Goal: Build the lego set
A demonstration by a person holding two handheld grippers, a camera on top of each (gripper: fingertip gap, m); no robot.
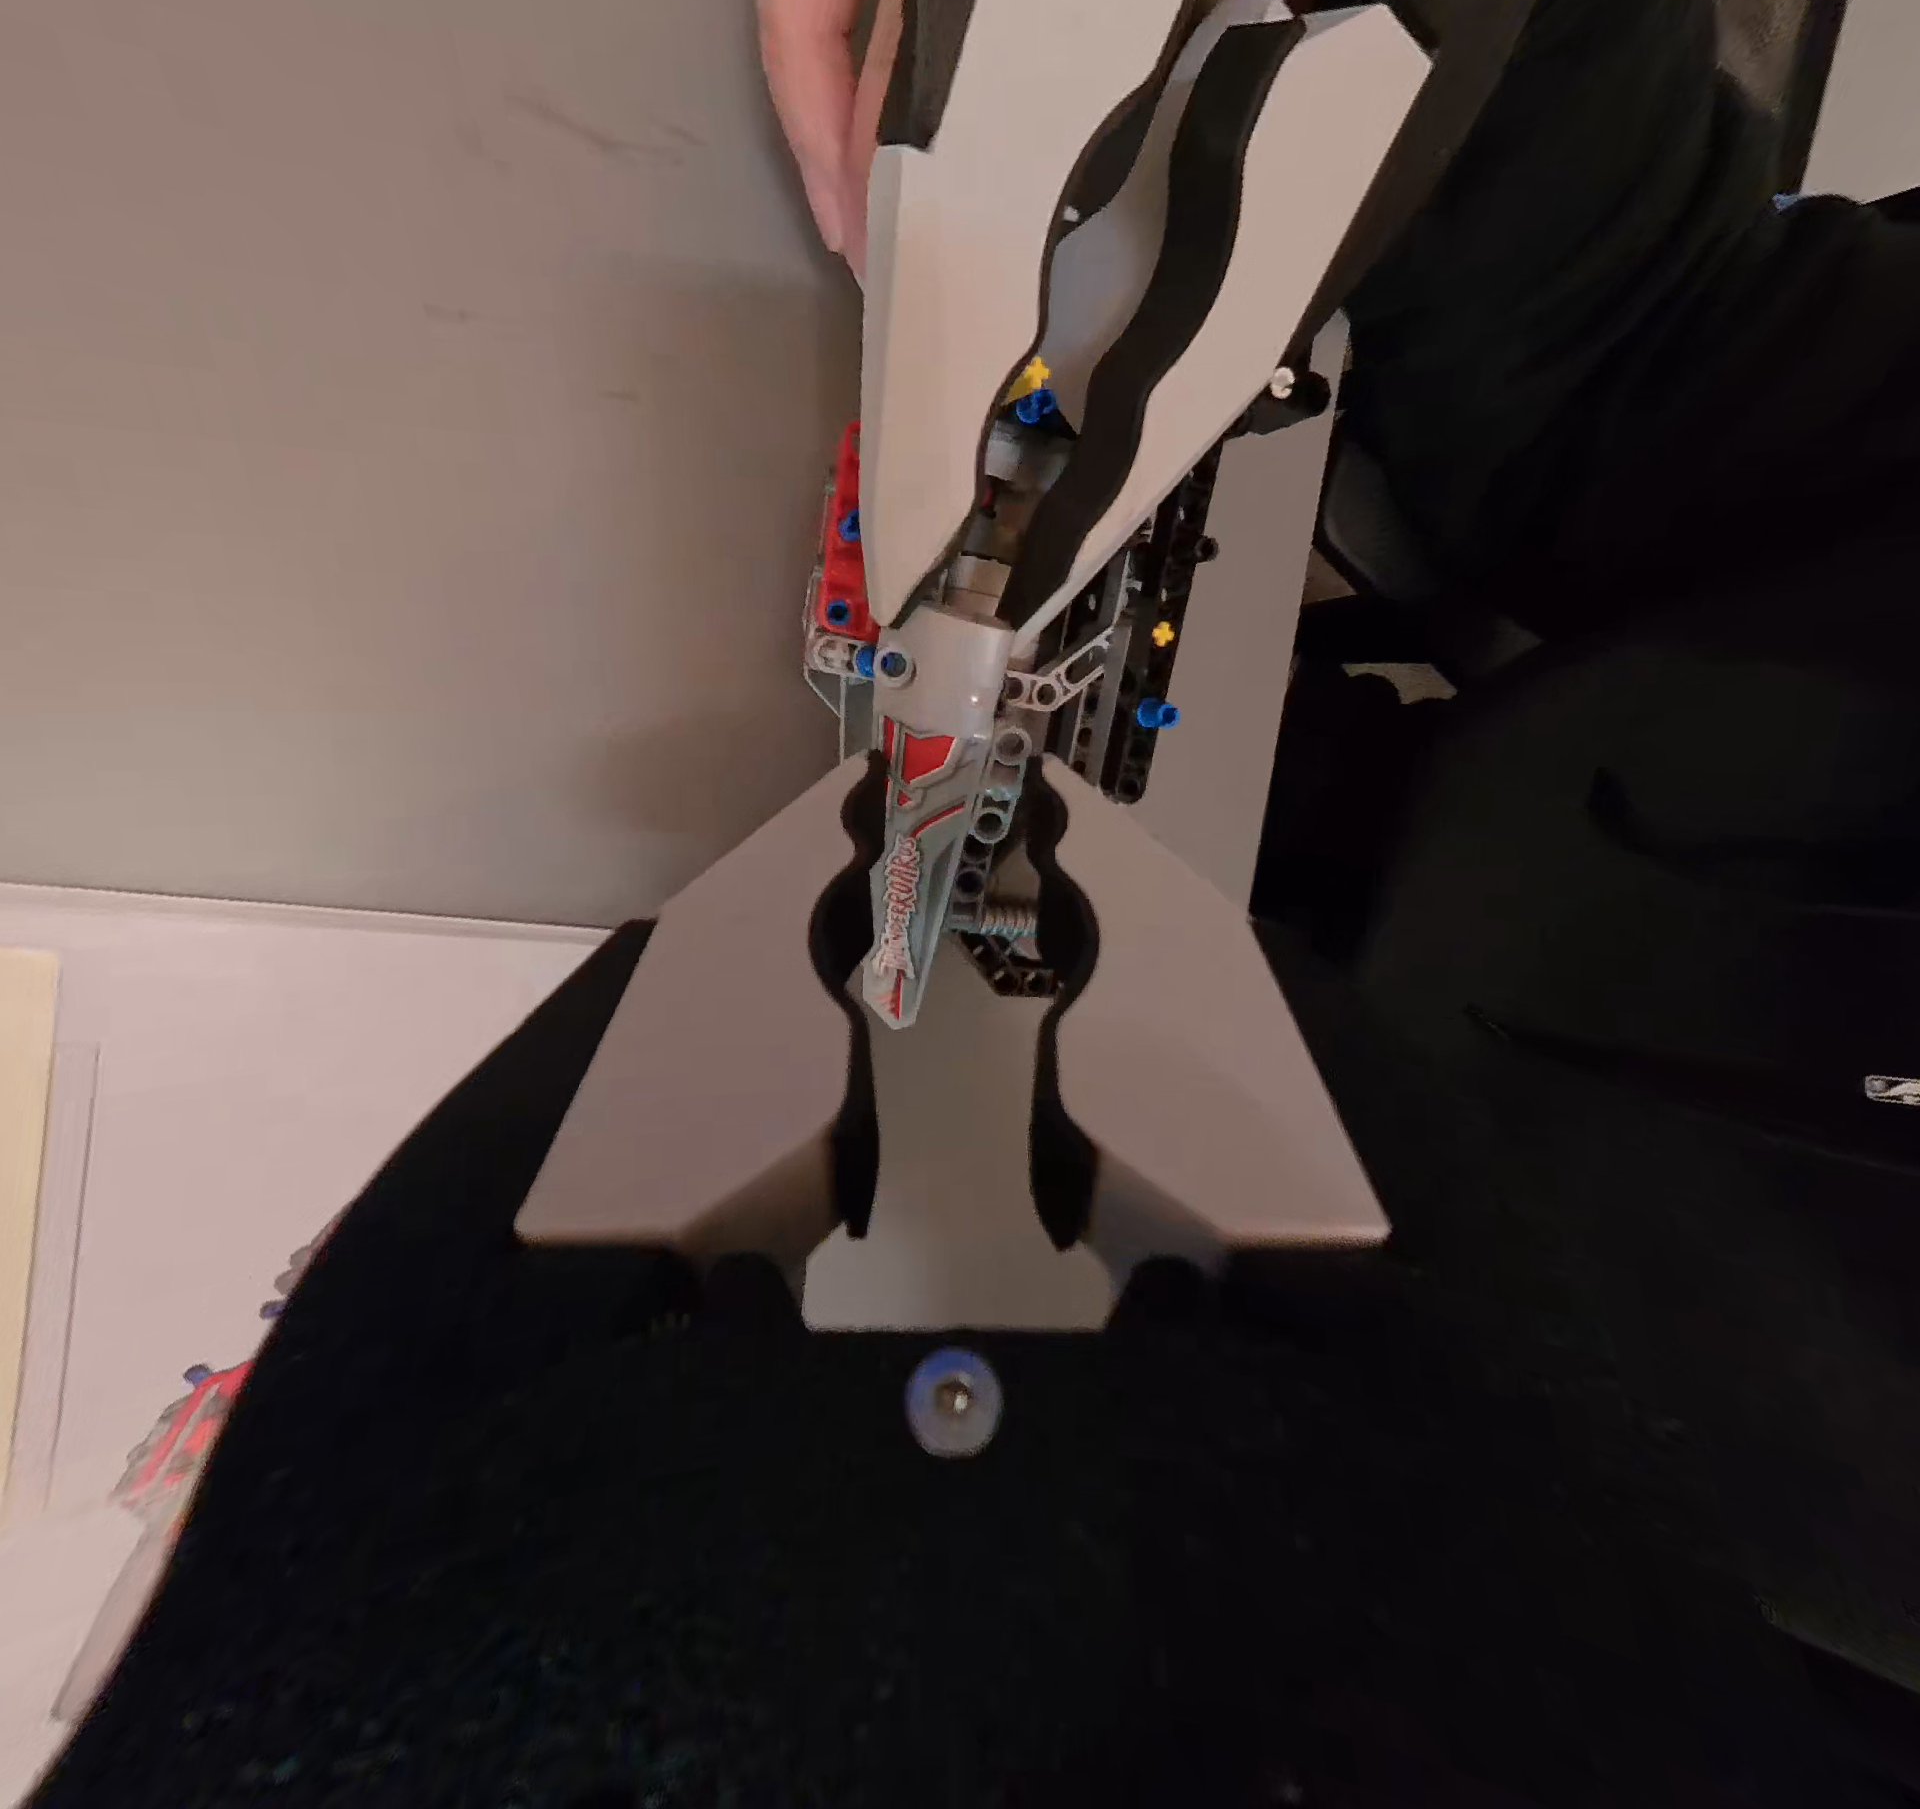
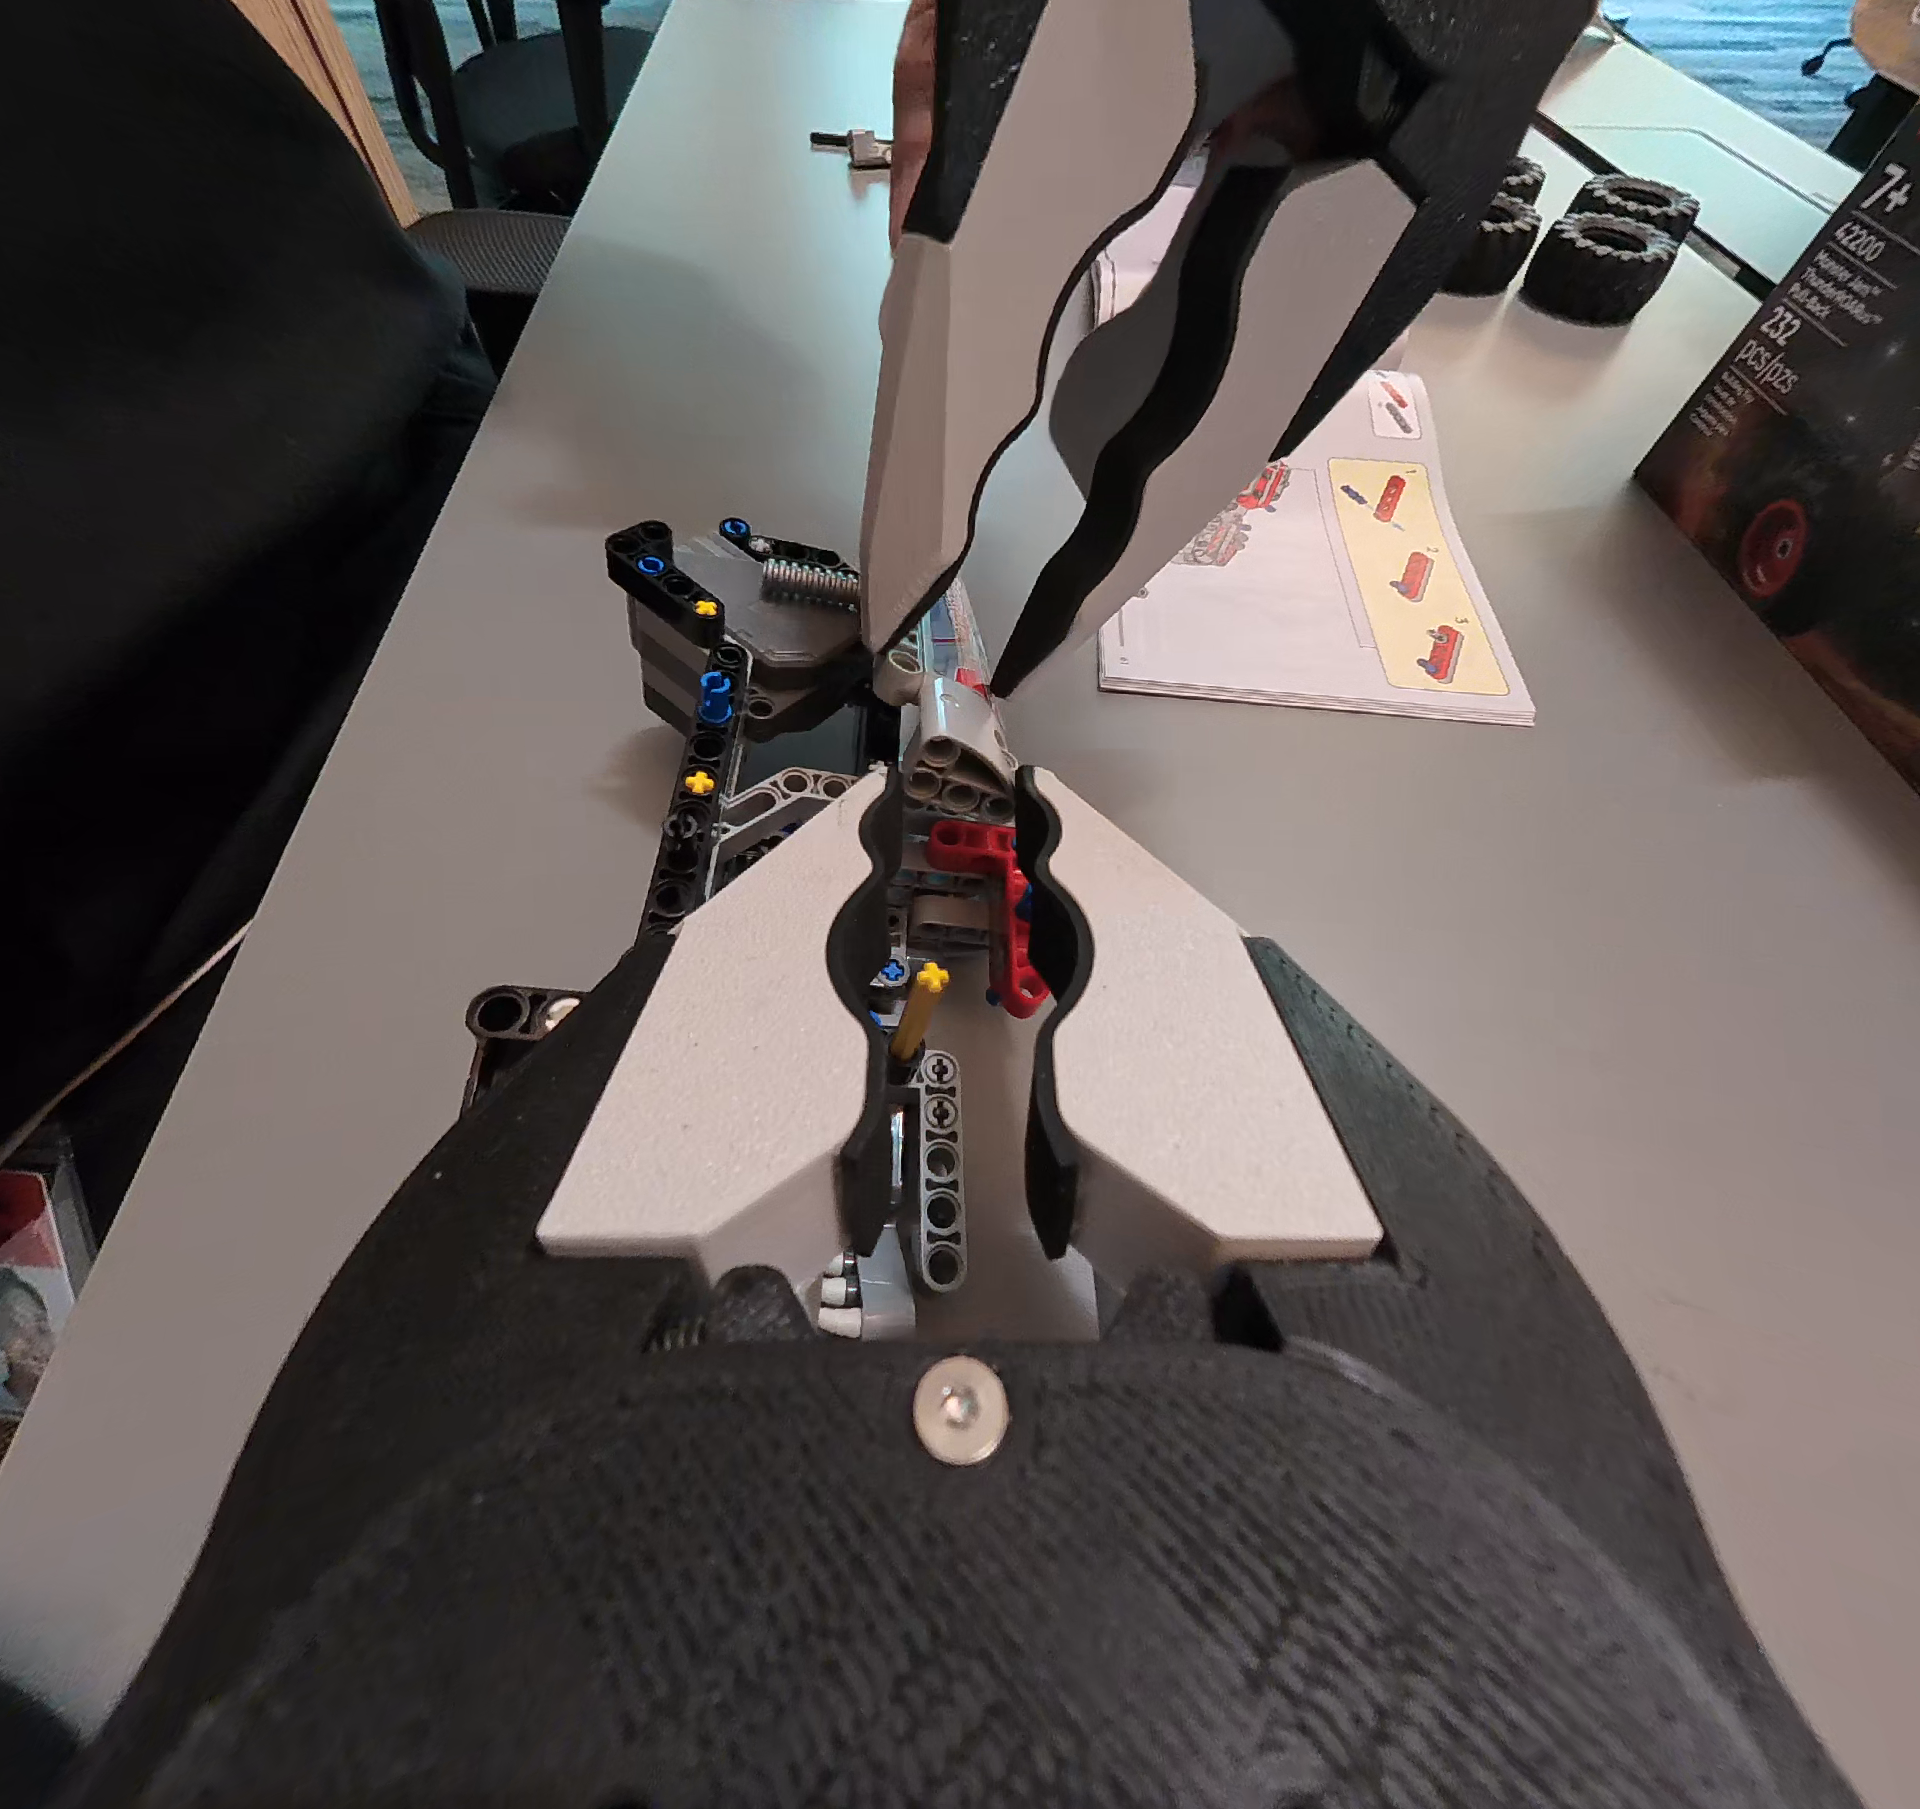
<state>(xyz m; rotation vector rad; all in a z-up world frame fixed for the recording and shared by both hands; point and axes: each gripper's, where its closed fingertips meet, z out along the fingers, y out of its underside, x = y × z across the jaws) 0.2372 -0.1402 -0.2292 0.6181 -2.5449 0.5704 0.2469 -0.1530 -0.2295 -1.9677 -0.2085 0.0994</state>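
Note:
A partly built lego chassis (image 2: 696, 783) of black and grey beams, with blue and yellow pins, a spring and a red piece (image 2: 997, 918), sits low over the grey table (image 2: 582, 429). My right gripper (image 2: 956, 783) is shut on its near end. My left gripper (image 1: 951, 793) is shut on a grey panel (image 1: 914, 886) with a red sticker, held against the chassis (image 1: 1143, 616). In the right wrist view the left gripper (image 2: 935, 668) comes down from above onto the panel (image 2: 961, 710). In the left wrist view the right gripper (image 1: 945, 616) meets it tip to tip.
An open instruction booklet (image 2: 1320, 596) lies right of the chassis. Black tyres (image 2: 1600, 253) stand behind it and the dark set box (image 2: 1808, 429) is at the right edge. A small metal object (image 2: 852, 144) lies farther back. A person in dark clothing (image 2: 208, 409) is at the left. The tips of both grippers are at nearly the same place.

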